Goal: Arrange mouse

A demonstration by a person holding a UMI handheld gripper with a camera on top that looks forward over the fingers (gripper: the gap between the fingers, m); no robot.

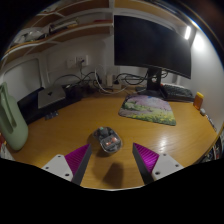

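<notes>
A small grey mouse (108,141) lies on the wooden desk (60,125), just ahead of my fingers and between their lines, with a gap at each side. My gripper (111,158) is open; its magenta pads (77,157) stand wide apart at either side. A colourful mouse mat (148,109) lies further back to the right, below the monitor (150,45).
A green object (11,120) stands at the left desk edge. A dark box (50,97) and cables sit at the back left. A keyboard (180,92) and an orange item (199,100) are at the right, behind the mat.
</notes>
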